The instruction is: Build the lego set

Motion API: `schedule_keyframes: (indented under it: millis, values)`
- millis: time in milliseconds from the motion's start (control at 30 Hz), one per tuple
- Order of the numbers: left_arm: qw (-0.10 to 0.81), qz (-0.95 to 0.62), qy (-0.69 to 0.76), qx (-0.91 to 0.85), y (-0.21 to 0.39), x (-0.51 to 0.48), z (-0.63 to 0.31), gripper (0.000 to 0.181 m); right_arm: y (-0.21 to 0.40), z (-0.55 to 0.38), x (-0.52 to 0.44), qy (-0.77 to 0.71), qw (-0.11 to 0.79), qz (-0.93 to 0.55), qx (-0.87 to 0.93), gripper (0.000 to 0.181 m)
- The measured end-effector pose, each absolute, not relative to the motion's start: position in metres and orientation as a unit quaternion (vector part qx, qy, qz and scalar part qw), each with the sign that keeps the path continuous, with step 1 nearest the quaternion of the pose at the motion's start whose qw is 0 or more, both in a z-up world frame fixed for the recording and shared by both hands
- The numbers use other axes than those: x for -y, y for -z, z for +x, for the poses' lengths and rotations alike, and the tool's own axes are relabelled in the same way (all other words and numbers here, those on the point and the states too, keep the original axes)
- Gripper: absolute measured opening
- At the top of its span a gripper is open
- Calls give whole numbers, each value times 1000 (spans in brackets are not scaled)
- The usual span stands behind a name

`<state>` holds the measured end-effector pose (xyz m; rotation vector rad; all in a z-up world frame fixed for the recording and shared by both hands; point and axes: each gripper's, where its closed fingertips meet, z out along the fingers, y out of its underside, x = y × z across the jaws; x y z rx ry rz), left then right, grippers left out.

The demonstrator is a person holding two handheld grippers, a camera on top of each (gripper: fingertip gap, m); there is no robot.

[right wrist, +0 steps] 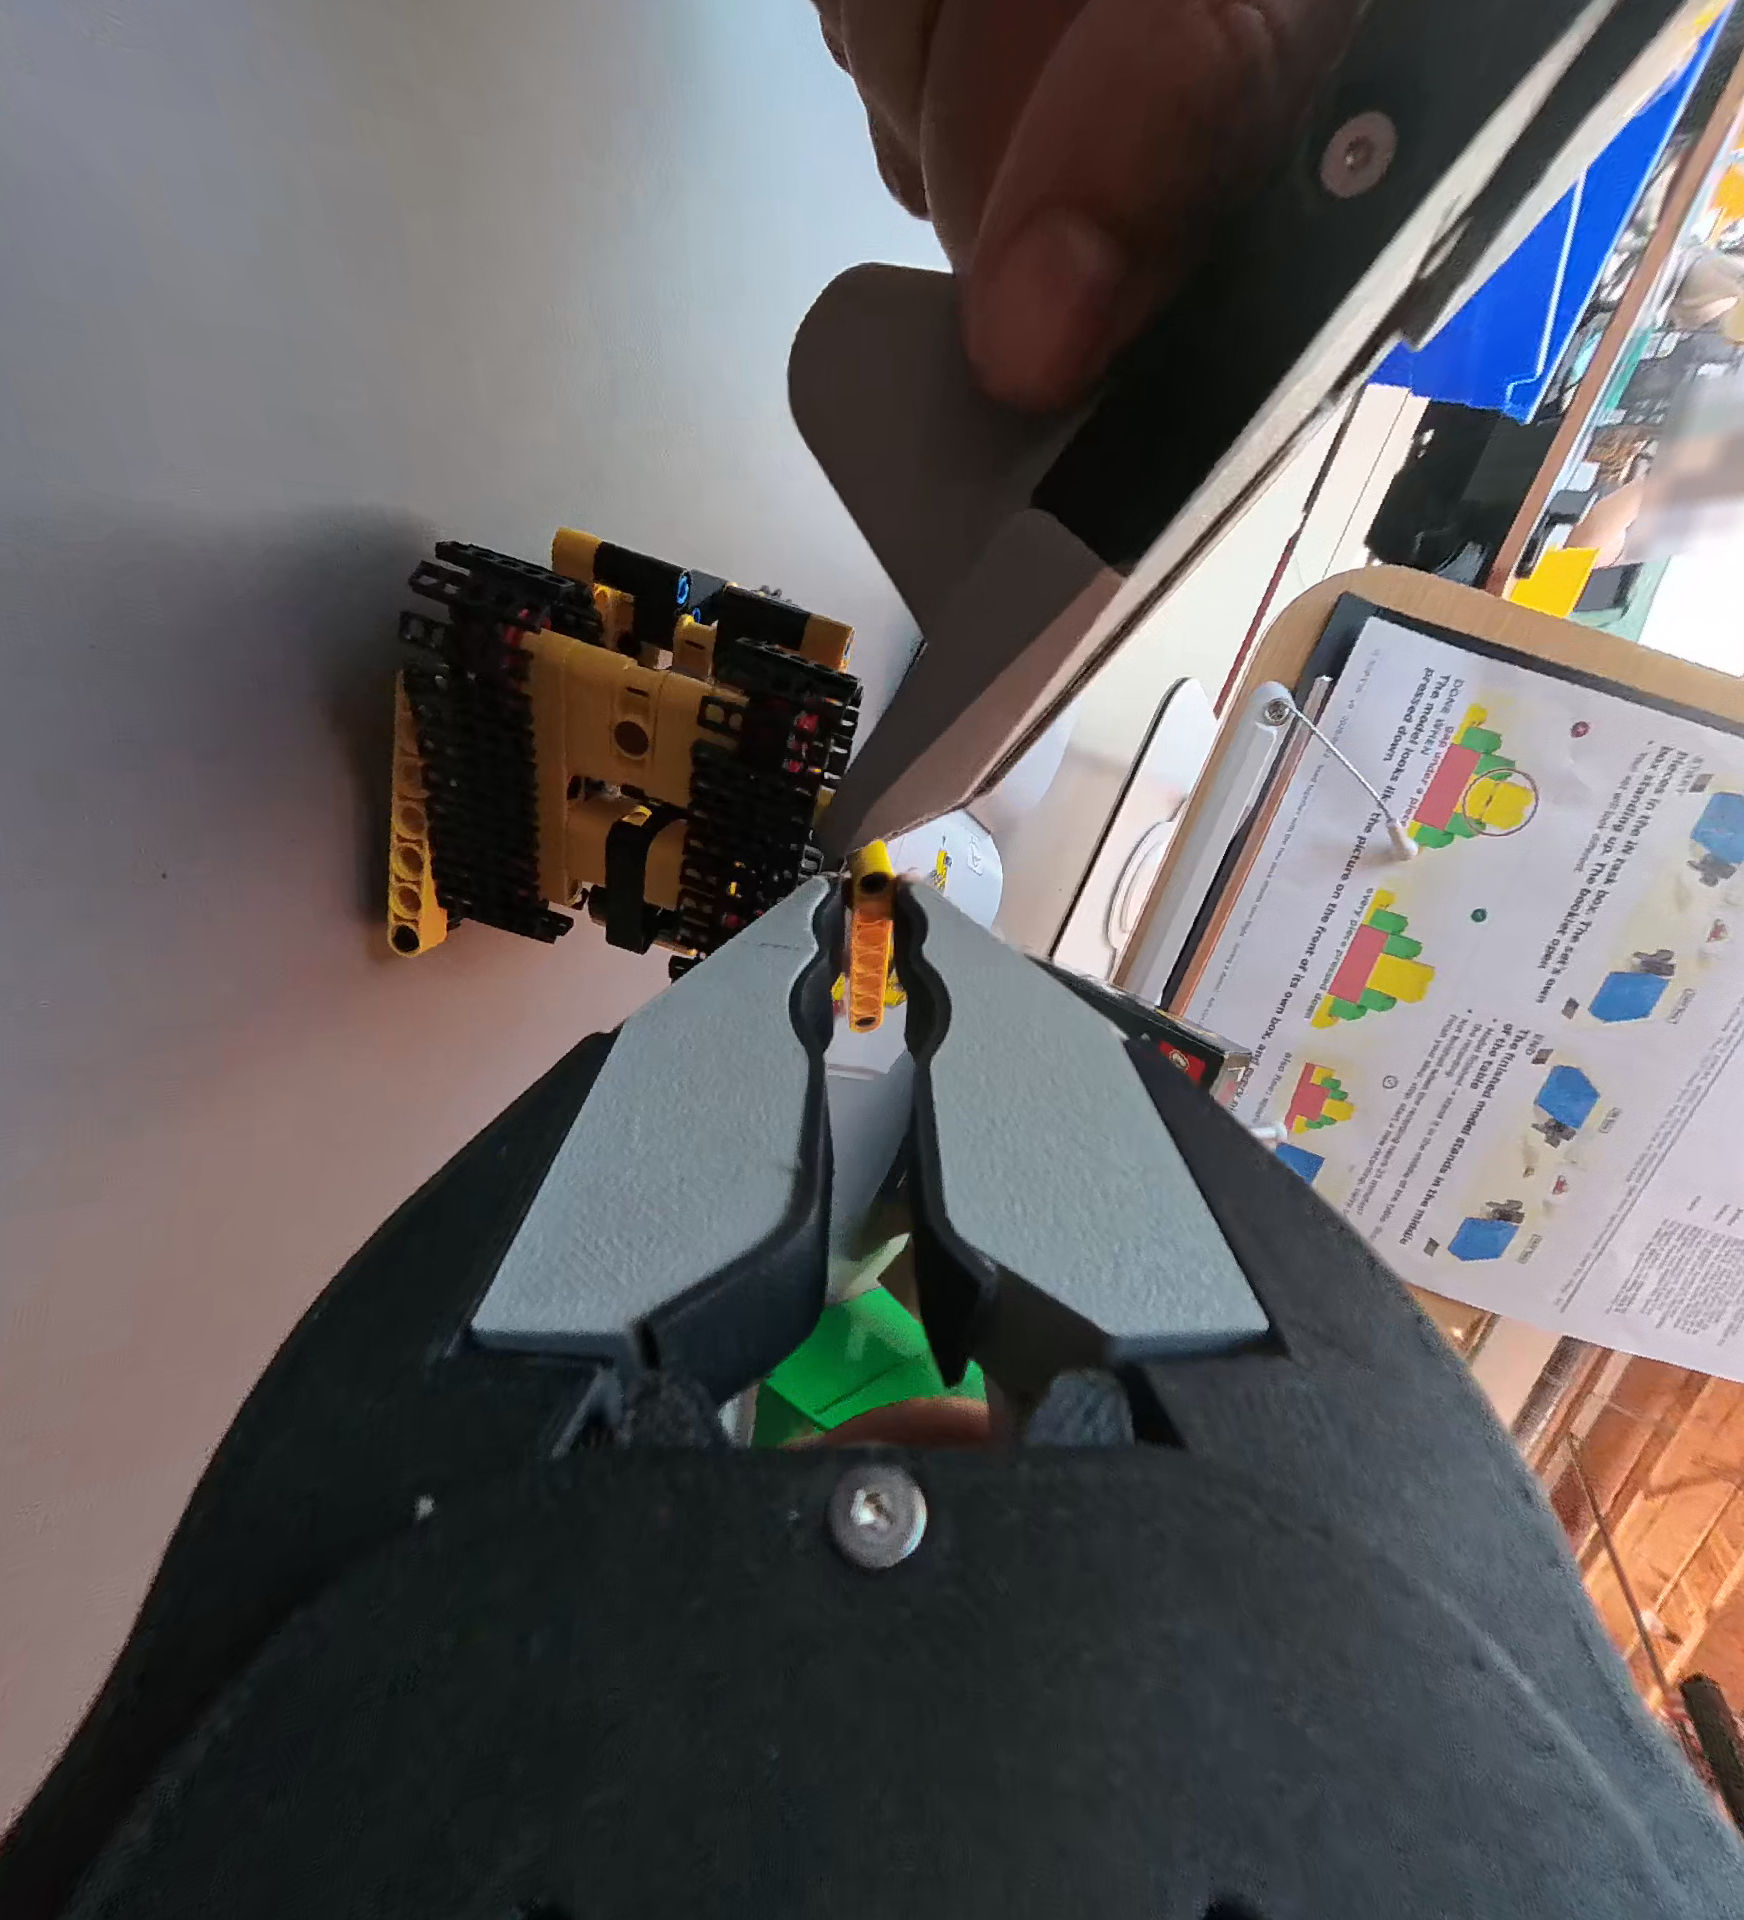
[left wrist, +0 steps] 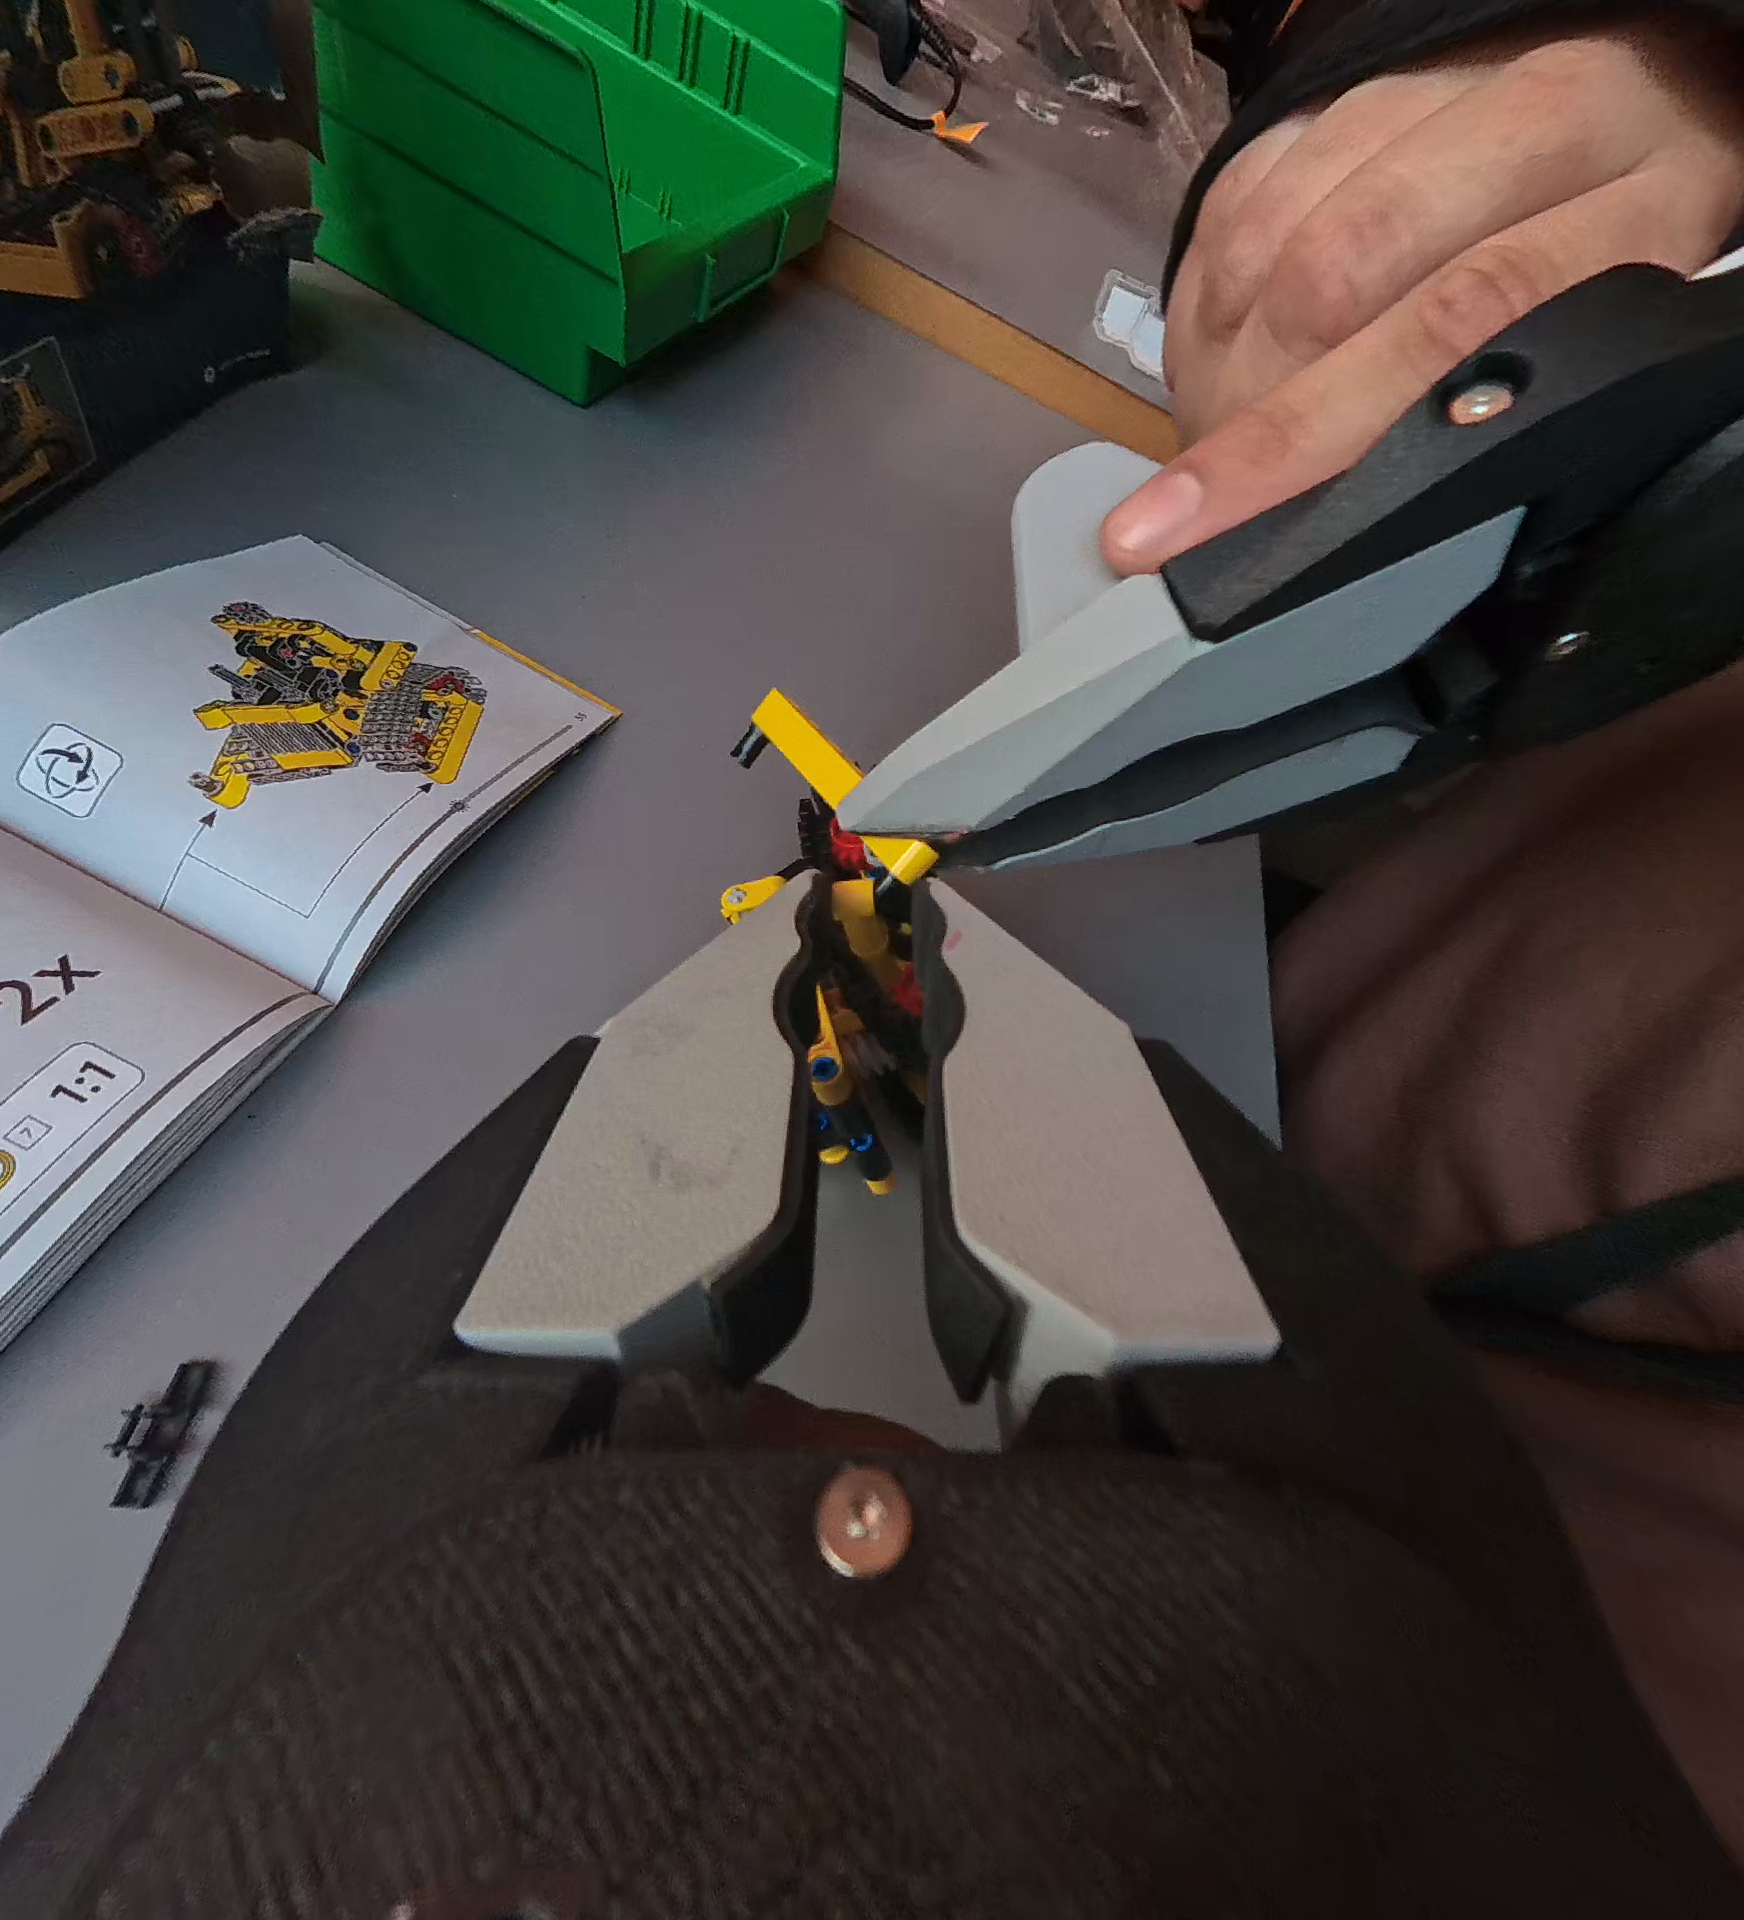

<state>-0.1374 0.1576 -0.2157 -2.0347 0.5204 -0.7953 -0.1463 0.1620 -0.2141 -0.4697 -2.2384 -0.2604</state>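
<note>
While my left gripper (left wrist: 863,904) clamps the sub-assembly (left wrist: 863,997) steady, my right gripper (right wrist: 863,914), beside it, pinches a yellow beam (right wrist: 866,961) for mating.

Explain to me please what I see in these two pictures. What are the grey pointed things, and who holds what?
There is no robot here. A person holds two hand tools, each with two grey fingers and a camera looking along them.

The left camera shows the left gripper shut on a small yellow and black lego assembly. The right gripper comes in from the right, shut on a yellow beam.

The right camera shows that same beam end-on.

On the grey table lie an open instruction booklet, a green bin, the set's box and a larger tracked model.
</note>
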Motion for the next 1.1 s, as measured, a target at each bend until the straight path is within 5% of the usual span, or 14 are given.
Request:
schedule_keyframes:
  millis: [567, 800, 1100]
  values:
    - [523, -784, 174, -285, 192, -160, -140, 18, 195, -145, -179, 69, 537, -221, 811, 6]
    - [468, -768, 383, -211, 181, -149, -138, 24, 170, -136, -134, 22, 652, -2, 758, 4]
    - [391, -712, 553, -187, 171, -135, -128, 35, 157, -124, -98, -3, 644, 153, 750, 4]
